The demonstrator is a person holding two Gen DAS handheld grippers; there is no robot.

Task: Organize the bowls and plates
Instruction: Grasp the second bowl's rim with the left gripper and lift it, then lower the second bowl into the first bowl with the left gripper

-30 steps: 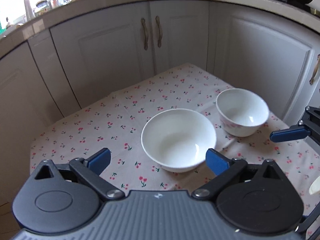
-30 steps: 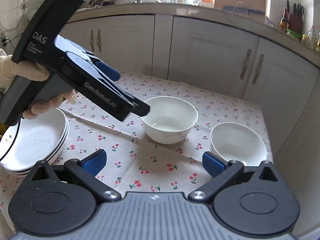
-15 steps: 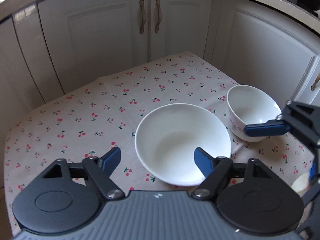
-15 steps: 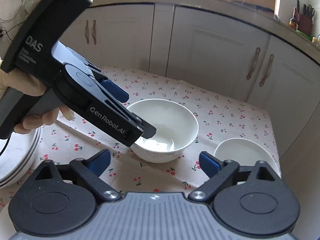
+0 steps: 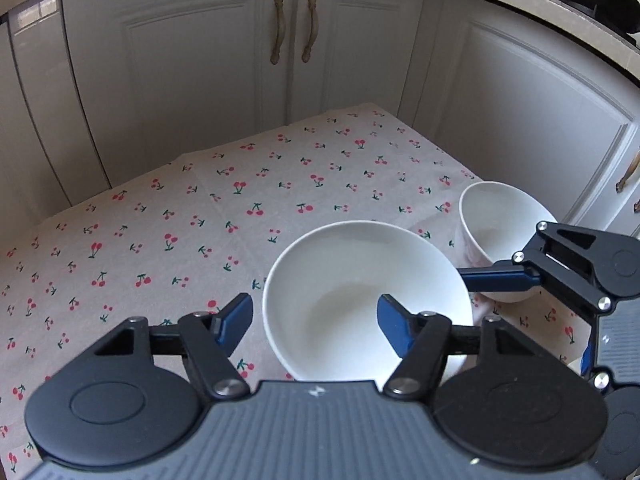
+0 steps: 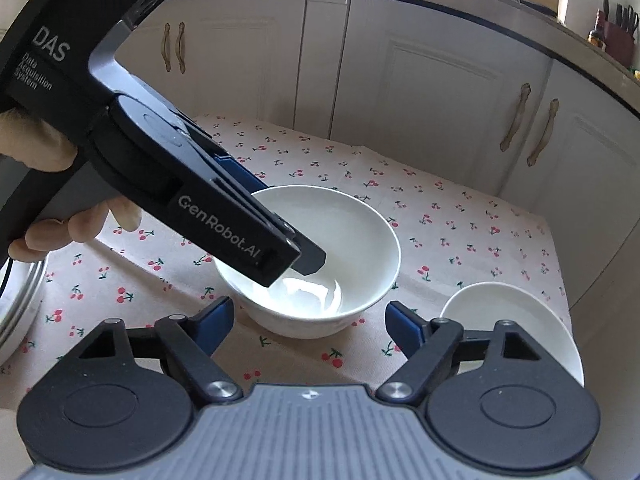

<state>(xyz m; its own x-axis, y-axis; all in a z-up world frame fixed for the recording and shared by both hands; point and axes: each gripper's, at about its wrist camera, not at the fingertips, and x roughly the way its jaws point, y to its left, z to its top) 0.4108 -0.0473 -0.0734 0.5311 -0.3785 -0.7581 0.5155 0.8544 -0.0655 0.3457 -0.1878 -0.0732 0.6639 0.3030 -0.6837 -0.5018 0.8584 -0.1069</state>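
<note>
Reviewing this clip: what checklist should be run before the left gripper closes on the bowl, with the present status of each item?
1. left gripper open: ok.
2. Its fingers straddle the larger bowl rim, one inside and one outside: ok.
3. Pads touching the bowl wall: cannot tell.
4. right gripper open and holding nothing: ok.
5. Right gripper clear of the smaller bowl: cannot tell; its finger overlaps that bowl in the left wrist view.
</note>
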